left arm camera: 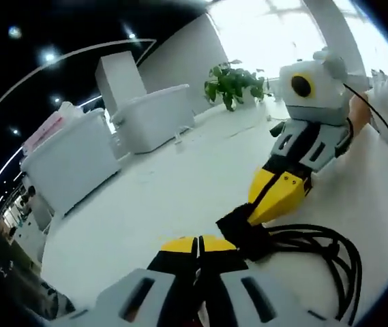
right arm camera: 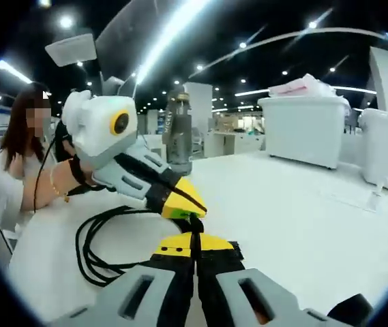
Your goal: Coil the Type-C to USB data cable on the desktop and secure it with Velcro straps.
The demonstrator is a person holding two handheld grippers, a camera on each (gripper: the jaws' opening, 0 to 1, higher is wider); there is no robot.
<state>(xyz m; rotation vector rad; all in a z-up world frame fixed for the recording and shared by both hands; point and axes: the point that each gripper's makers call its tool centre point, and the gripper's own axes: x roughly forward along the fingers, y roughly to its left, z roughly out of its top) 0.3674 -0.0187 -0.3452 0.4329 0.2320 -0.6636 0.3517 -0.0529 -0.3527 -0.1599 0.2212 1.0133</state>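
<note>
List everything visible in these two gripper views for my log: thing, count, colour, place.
Data cable: one, black, looped on the white desktop, beside the gripper tips.
Velcro strap: one, black, at the cable bundle, against the right gripper's yellow tips.
Storage bins: at least two, white, at the desktop's far side.
Potted plant: one, green, by the bright window.
Bottle: one, grey and see-through, upright on the desktop behind the left gripper.
Person: one, seated at the desk edge in the right gripper view.
Left gripper: grey with yellow tips, jaws together.
Right gripper: same colours, jaws together; what it pinches is unclear.
</note>
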